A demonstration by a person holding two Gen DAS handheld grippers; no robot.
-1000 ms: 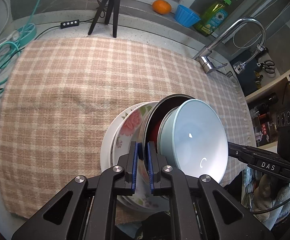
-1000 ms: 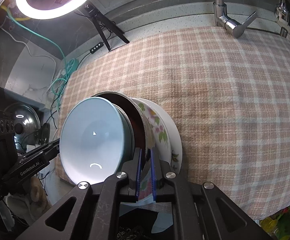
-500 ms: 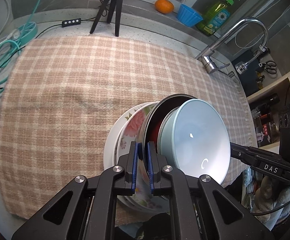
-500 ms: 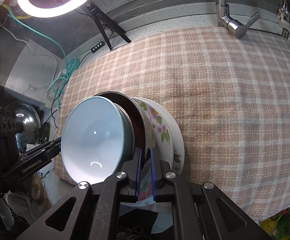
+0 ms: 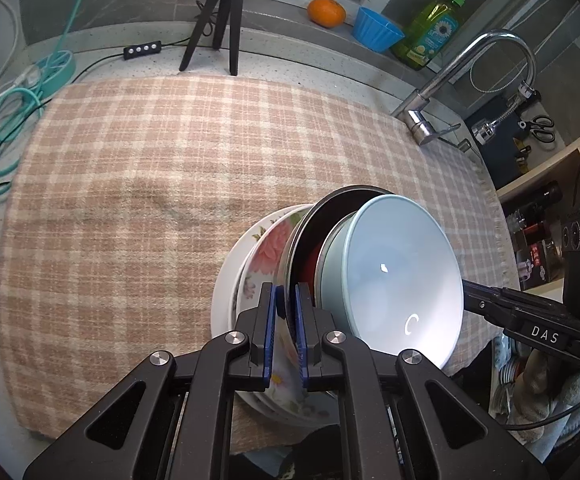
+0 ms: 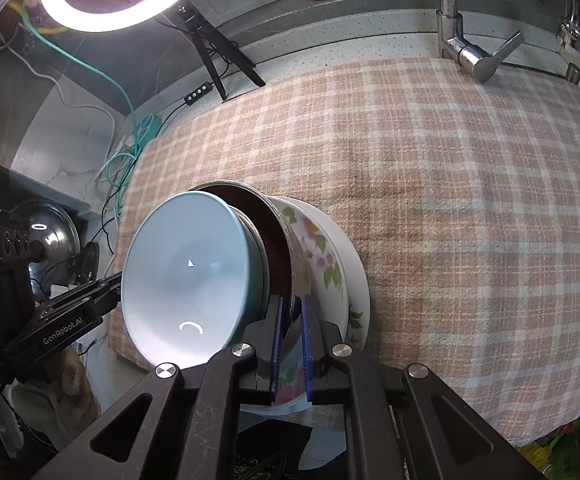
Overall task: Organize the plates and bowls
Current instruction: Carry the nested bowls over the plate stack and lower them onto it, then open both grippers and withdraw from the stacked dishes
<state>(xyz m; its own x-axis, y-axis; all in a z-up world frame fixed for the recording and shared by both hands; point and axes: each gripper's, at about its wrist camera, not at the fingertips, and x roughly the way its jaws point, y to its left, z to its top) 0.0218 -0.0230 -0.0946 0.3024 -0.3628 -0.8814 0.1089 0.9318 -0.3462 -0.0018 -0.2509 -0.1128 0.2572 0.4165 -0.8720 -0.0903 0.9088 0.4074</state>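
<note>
The stack of plates and bowls (image 5: 329, 280) sits tilted right between both hand-held grippers, left (image 5: 286, 332) and right (image 6: 290, 344), each pinching the steel bowl's (image 6: 293, 264) rim — heavy, slippery, breakable, so I'd grip opposite rims.

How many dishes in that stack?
4 visible, nested: pale blue bowl on top, dark metal bowl under it, floral bowl next, white plate at the bottom. More could be hidden between them.
</note>
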